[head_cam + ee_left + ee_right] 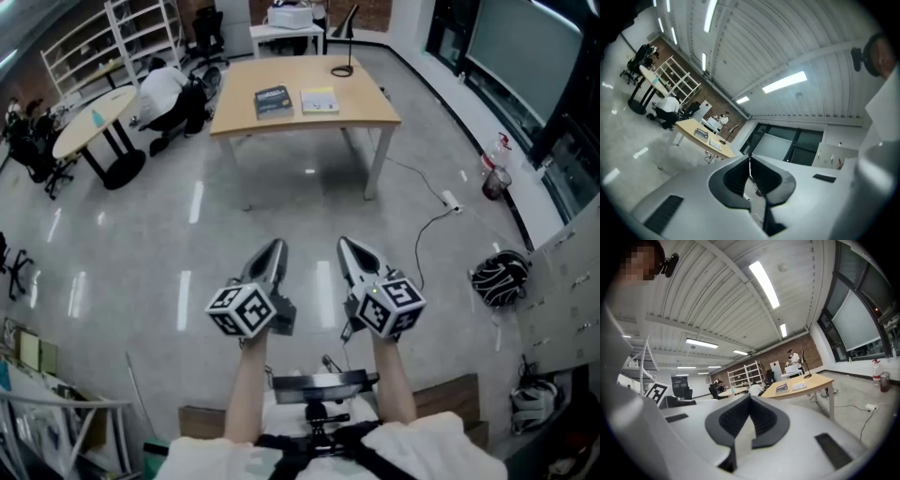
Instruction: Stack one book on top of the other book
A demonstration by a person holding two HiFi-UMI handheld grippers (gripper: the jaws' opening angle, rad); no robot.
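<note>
Two books lie flat, side by side on the bench (367, 105), far ahead of me: the dark book (273, 101) left of the pale book (320, 99), a gap between them. My left gripper (276, 247) and right gripper (346, 246) hover level over the floor (187, 234), jaws pressed together, pinching nothing.

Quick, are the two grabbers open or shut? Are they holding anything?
Left gripper: shut, holding nothing.
Right gripper: shut, holding nothing.
</note>
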